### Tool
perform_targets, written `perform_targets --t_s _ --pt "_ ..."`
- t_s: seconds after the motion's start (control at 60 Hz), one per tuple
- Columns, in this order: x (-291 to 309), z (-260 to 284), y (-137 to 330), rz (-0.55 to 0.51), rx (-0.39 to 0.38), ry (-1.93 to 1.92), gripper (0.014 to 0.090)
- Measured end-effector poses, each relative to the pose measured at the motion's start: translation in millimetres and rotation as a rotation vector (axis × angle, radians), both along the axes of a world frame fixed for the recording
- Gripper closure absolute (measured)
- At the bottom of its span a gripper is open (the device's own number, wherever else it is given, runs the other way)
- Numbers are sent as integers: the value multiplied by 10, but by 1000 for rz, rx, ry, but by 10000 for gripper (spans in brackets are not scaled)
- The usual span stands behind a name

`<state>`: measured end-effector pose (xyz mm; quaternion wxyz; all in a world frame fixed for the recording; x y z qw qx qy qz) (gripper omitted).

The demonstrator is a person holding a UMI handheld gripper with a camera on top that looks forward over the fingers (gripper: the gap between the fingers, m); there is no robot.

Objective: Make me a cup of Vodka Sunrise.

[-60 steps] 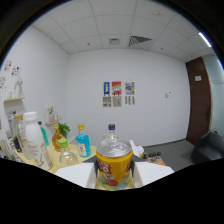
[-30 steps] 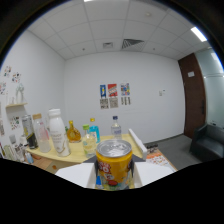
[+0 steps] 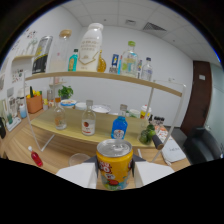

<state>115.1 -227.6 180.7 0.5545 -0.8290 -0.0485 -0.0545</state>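
Observation:
My gripper (image 3: pixel 115 172) is shut on a yellow juice can (image 3: pixel 114 169) with a fruit picture and a silver pull-tab top; its white fingers (image 3: pixel 79 175) press both sides of it. The can is upright and off the table. Just ahead of the left finger stands an empty clear glass (image 3: pixel 78 159). Beyond it, on the lower wooden shelf (image 3: pixel 75 134), stand a clear bottle with a red label (image 3: pixel 88 120) and a blue bottle (image 3: pixel 119 128).
The upper shelf (image 3: pixel 100 76) carries a big white bottle (image 3: pixel 92 46), a clear jar (image 3: pixel 60 47) and several smaller bottles. A potted plant (image 3: pixel 35 100), bowls (image 3: pixel 100 108) and green limes (image 3: pixel 147 135) sit lower down. A red item (image 3: pixel 35 158) lies on the table.
The view has swung from the far wall with posters to close in front of the two-tier shelf, lower down. The can stays gripped between the fingers.

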Motion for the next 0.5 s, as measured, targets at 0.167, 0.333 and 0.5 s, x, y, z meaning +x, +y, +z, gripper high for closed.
perform_targets --t_s 0.167,0.333,0.5 --pt "-7 38 168 90 17 -391 535" --pt "-29 144 310 198 38 -815 535" --pt "-142 196 384 324 46 -1192 535"
